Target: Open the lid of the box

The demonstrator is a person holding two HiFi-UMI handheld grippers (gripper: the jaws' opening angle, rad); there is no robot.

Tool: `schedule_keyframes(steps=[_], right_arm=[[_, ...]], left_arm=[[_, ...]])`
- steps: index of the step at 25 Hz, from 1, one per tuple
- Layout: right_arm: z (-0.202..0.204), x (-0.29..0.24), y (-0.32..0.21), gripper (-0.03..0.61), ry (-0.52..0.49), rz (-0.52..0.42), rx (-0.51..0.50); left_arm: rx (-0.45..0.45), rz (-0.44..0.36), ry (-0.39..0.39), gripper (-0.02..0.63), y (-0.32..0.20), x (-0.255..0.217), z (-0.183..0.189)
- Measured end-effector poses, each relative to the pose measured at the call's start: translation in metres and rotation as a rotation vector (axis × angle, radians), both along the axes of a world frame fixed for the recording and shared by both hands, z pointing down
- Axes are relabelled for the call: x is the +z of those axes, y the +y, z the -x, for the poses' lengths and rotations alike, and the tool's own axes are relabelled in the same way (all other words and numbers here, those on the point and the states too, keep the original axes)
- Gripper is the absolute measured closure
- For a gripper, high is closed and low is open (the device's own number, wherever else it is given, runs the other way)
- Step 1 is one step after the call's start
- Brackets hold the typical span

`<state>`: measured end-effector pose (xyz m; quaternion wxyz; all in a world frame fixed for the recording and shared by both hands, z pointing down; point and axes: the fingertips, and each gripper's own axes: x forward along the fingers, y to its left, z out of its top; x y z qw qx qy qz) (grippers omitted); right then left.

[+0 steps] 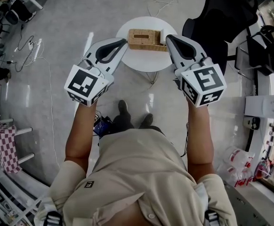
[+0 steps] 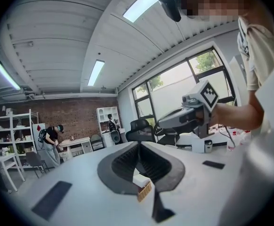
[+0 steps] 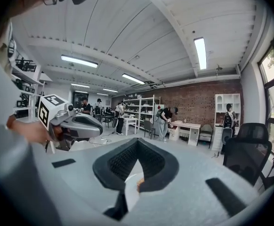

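While the woven box (image 1: 144,39) sits with its lid lying flat on the far half of the small round worktop (image 1: 139,62), both claws point at it from the near side. The left claw (image 1: 125,42) has its tips just beside the box's left end. The right claw (image 1: 168,37) has its tips at the box's right end; whether either touches the box cannot be told. Each has its jaws pressed together with nothing between them. A black office chair (image 1: 217,18) stands beyond the worktop's right edge.

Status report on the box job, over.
Left gripper, right gripper: jaws shut, empty, flanking the woven box. Box on round table, lid looks closed. Nothing blocking.
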<state>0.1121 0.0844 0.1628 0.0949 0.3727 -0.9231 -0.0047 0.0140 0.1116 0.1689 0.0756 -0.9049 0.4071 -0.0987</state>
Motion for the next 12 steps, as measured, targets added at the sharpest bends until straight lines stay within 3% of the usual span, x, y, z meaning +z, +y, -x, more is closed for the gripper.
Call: schedule_keyframes(steps=[12], right_arm=[[0.020, 0.006, -0.054, 0.586, 0.033, 0.017, 0.092]], left_arm=[[0.115, 0.008, 0.027, 0.597, -0.073, 0.002, 0.011]])
